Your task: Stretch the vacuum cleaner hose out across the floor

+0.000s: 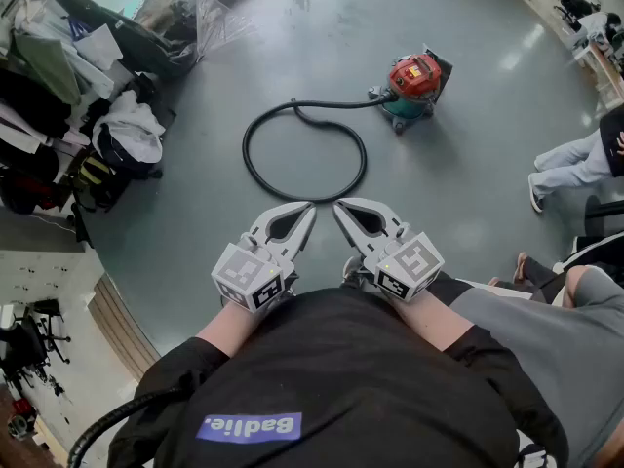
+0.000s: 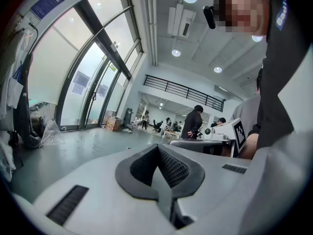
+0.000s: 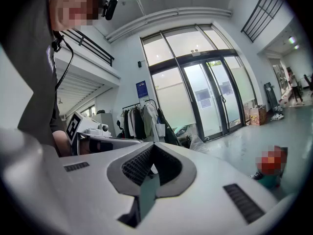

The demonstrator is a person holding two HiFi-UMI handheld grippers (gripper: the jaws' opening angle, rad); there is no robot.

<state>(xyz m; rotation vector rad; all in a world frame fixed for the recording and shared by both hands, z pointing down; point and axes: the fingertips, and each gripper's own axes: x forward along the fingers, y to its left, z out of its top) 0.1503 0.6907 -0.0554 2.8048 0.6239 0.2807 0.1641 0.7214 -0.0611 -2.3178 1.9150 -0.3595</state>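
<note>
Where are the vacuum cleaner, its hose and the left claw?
vacuum cleaner point(image 1: 413, 74): head view, on its red top.
hose point(image 1: 246, 152): head view, on the left arc of its black loop.
left claw point(image 1: 308, 213): head view, at its shut tips.

We see a smooth grey-green floor point(image 1: 468, 193) with a dull sheen from the ceiling lights. On it stands a red and teal vacuum cleaner point(image 1: 413, 84), and its black hose point(image 1: 246, 152) runs left from the machine, then curls into one wide loop lying flat. Along the left edge we find a heap of clothes and bags point(image 1: 117, 135), with crumpled clear plastic sheeting point(image 1: 190, 13) beyond it. At the right a seated person's shoe point(image 1: 536, 195) rests on the floor. By the windows stand cardboard boxes point(image 2: 113, 124).
</note>
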